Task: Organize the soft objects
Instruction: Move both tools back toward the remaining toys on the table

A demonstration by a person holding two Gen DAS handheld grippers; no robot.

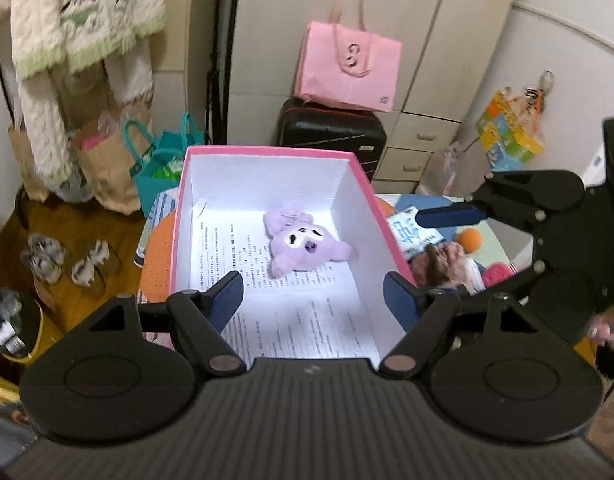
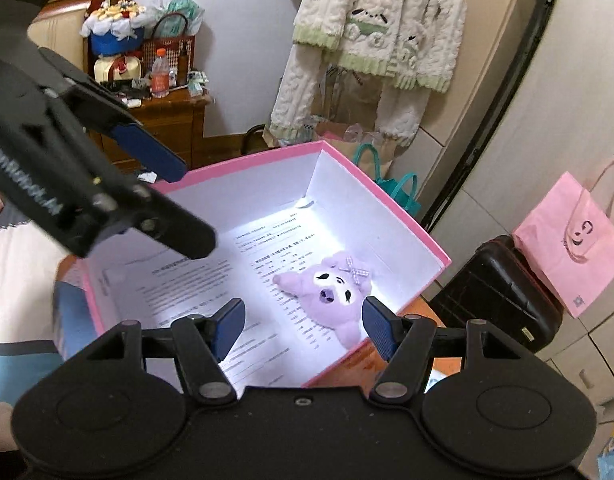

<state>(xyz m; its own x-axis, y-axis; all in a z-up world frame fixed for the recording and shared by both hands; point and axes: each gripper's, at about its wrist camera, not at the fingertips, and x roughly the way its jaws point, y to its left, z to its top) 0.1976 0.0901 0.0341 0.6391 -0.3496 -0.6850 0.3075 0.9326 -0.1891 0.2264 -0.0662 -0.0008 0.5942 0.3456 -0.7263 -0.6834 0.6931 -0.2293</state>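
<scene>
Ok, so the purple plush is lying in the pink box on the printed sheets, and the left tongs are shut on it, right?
Not quite. The purple plush does lie in the pink box on the printed sheets, but the left tongs are open and empty, above the box with nothing between their pads. The left wrist view shows it.

I'm in a home bedroom: a knitted cardigan [image 2: 379, 28] hangs up, wardrobe doors [image 1: 427, 40] stand behind a black suitcase [image 1: 331, 128], slippers [image 1: 63, 262] lie on the wooden floor [image 1: 67, 220].
</scene>
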